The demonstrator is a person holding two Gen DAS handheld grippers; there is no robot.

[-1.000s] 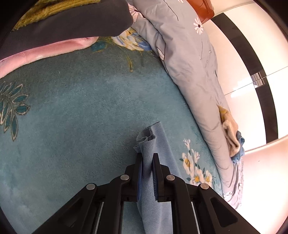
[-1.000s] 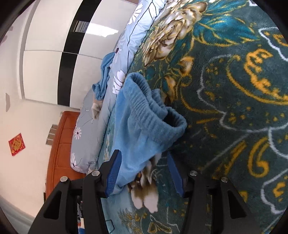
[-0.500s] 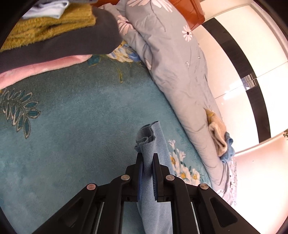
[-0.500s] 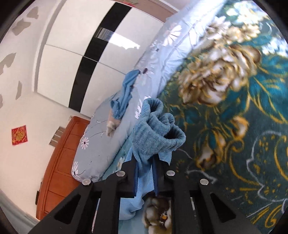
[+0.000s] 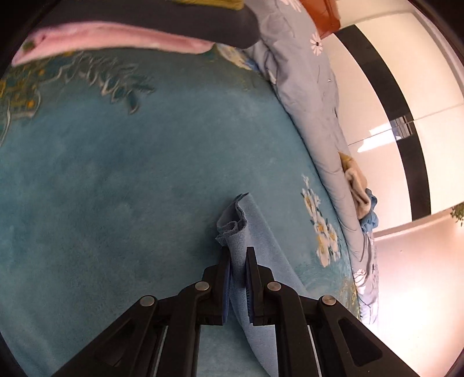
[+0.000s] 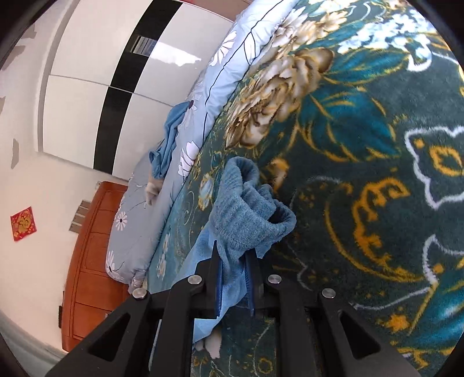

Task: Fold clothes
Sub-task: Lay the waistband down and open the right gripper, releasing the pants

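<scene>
A light blue garment (image 5: 255, 240) hangs from my left gripper (image 5: 238, 262), which is shut on a bunched edge of it above the teal floral blanket (image 5: 116, 179). In the right wrist view the same blue garment (image 6: 246, 214) shows its ribbed knit cuff, and my right gripper (image 6: 234, 265) is shut on it just below the cuff. The cloth trails down and to the left under the right gripper. Both grippers hold it lifted off the blanket (image 6: 362, 139).
A stack of folded clothes, pink (image 5: 116, 37) under dark grey (image 5: 162, 17), lies at the far side. A grey-blue daisy duvet (image 5: 307, 95) runs along the bed edge with a beige and blue cloth heap (image 5: 361, 200) on it. A wooden dresser (image 6: 92, 255) and white wardrobe (image 6: 95, 87) stand beyond.
My right gripper, open around the cuff a second ago, has shut on it and lifted it. My left gripper stayed shut on the garment and has swung across the blanket.
</scene>
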